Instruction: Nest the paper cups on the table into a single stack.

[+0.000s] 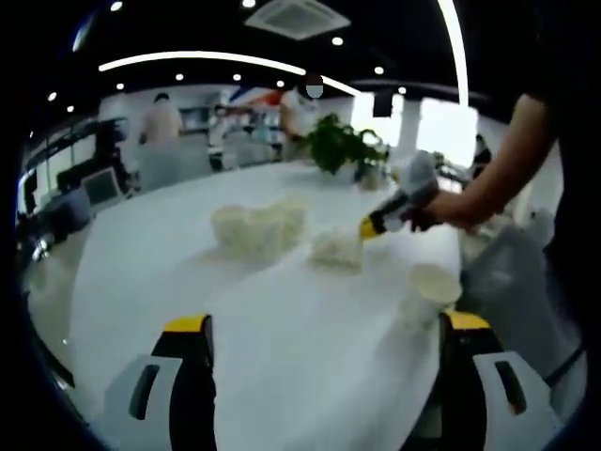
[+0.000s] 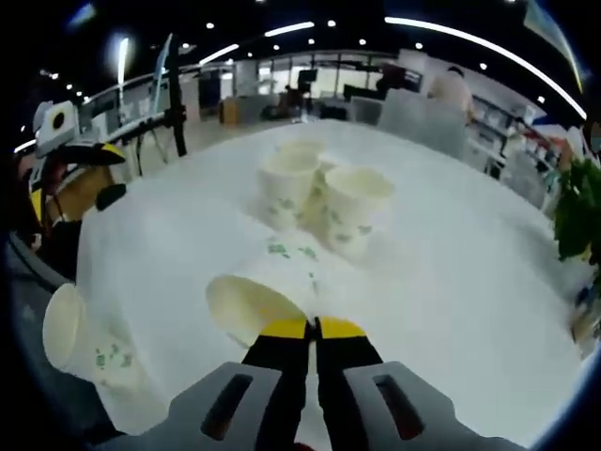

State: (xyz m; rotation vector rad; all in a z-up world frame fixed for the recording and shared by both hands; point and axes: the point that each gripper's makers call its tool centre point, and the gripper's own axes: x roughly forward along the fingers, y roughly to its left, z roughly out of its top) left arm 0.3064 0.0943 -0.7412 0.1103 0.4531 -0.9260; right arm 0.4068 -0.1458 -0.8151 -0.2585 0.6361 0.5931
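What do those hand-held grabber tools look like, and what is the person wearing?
Each gripper has two black jaws with yellow tips rising from pale grey bodies with dark slots: the left gripper and the right gripper. The person's short sleeve is dark.

A leafy green plant [image 1: 340,143] stands at the far end of the white desk [image 1: 235,310], well beyond the left claw's tips and a little to their right. In the right gripper view the plant [image 2: 577,211] sits at the right edge, far off to the right of that claw. Past the desk's far edge, people [image 1: 161,122] stand among office furniture, and a monitor [image 1: 101,186] sits far left. Long light strips [image 1: 216,60] run overhead.
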